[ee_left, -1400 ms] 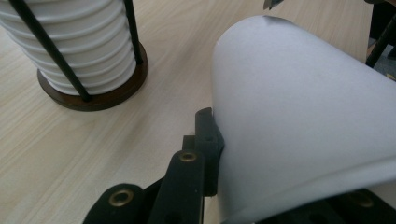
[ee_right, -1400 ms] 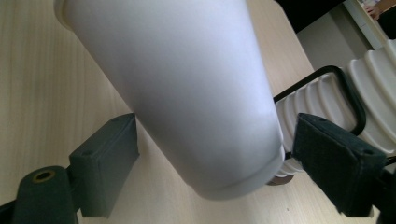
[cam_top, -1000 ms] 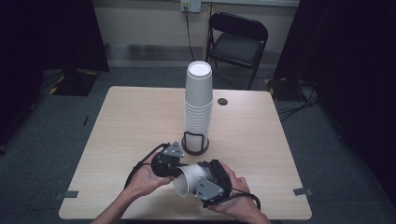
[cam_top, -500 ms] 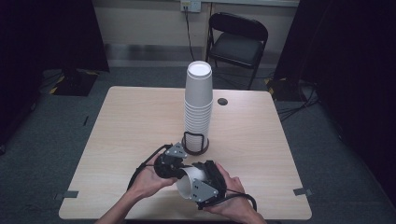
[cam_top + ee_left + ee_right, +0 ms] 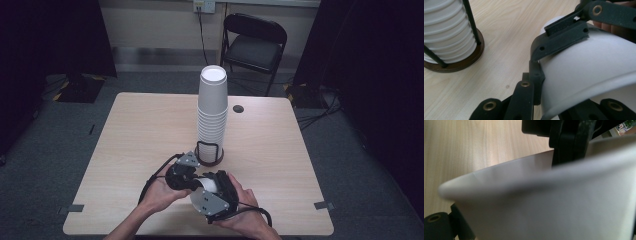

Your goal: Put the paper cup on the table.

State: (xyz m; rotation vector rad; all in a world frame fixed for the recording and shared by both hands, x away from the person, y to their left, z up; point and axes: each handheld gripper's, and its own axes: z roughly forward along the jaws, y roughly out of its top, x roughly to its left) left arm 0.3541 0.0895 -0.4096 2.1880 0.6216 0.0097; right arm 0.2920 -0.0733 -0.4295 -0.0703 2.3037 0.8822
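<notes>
Cup [image 5: 204, 186], white paper, lying on its side between both grippers near table's [image 5: 125, 150] front edge in high view; left gripper [image 5: 186, 176] closed on its narrow end, right gripper [image 5: 214, 199] at the wide end, a hand behind each. Just beyond the tongs: tall stack of cups [image 5: 212, 117] upside down in a wire holder [image 5: 209, 154] w/ dark round base, apart from the held cup; small dark disc [image 5: 238, 108] farther off, chair [image 5: 255, 45] past the table. Left gripper view: own jaws clamped on the cup [image 5: 586, 72] wall, one low at left, other at bottom right; right gripper's jaw lying over cup's top; stack [image 5: 447, 32] & holder [image 5: 472, 21] up-left of the tongs, well clear. Right gripper view: cup rim [image 5: 536, 182] close in front, blurred; one own jaw low at left beside the wall, dark piece of the other tool above; own grip can't be told for sure here, though high view suggests holding the wide end. Progress, as a guess: one cup off the stack & in hand, likely being pulled apart or passed across; stack otherwise whole, so most of job left.
</notes>
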